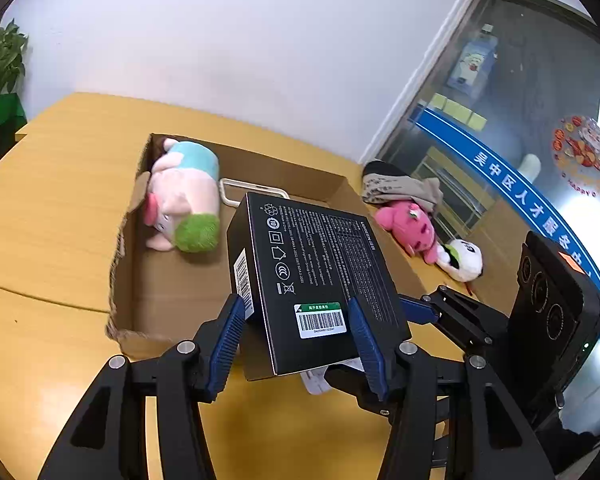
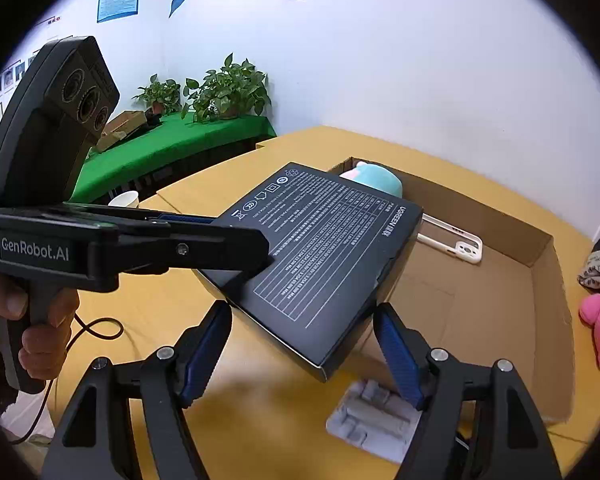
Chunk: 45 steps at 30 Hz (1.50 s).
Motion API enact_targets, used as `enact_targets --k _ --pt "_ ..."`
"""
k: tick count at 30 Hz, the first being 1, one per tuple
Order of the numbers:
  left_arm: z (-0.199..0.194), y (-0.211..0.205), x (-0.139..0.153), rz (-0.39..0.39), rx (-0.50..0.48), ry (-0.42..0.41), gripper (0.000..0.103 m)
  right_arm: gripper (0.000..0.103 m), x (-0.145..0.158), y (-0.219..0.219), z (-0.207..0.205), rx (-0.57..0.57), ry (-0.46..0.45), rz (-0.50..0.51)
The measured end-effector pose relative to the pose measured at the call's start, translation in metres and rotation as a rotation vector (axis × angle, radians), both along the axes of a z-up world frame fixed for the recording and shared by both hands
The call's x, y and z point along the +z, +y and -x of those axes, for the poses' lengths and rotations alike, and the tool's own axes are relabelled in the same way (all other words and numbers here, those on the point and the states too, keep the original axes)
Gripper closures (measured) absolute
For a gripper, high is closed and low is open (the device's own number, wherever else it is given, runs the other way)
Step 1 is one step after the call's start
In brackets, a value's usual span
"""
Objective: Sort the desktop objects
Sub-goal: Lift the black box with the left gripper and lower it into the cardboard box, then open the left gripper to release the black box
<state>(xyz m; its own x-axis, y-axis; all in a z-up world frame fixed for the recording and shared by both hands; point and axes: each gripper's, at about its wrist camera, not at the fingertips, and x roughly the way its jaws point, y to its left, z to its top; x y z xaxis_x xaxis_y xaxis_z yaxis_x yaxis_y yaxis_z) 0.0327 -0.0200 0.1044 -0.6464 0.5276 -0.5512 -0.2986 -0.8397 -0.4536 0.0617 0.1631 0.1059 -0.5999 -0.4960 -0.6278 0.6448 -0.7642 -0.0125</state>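
A flat black box [image 1: 320,272] with white print and barcode labels hangs tilted above the yellow table [image 1: 52,216], over the near edge of an open cardboard carton [image 1: 168,296]. My left gripper [image 1: 296,306] is shut on its near end, a blue pad on either side. From the right, a finger [image 1: 420,312] of my right gripper touches the box's edge. In the right wrist view the black box [image 2: 324,248] has its near corner wedged between the pads of my right gripper [image 2: 302,308]. The left gripper's fingers [image 2: 228,248] clamp its left corner.
The carton holds a pink plush toy [image 1: 180,200] and a white phone case [image 2: 460,246]. Right of it lie a pink plush [image 1: 410,226], a white plush [image 1: 462,260] and folded cloth [image 1: 400,188]. A grey moulded insert [image 2: 376,416] lies under the box. A paper cup [image 2: 124,200] stands far left.
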Motion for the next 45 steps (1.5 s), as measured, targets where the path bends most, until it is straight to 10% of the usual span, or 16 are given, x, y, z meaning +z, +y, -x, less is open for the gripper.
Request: enact_targets --k 31,35,41,45 --pt "0.086 -0.019 -0.077 0.112 0.12 -0.243 0.046 0.027 -0.075 -0.045 0.106 0.057 -0.26 -0.023" --pt "0.085 -0.004 -0.078 0.219 0.135 -0.235 0.046 0.024 -0.085 -0.043 0.112 0.034 -0.308 0.053" --pt "0.073 -0.011 -0.067 0.182 0.196 -0.229 0.034 0.023 -0.073 -0.025 0.099 -0.009 -0.273 0.074" --pt "0.054 -0.011 -0.041 0.244 0.322 -0.095 0.024 0.021 -0.053 0.001 0.08 -0.062 -0.197 0.093"
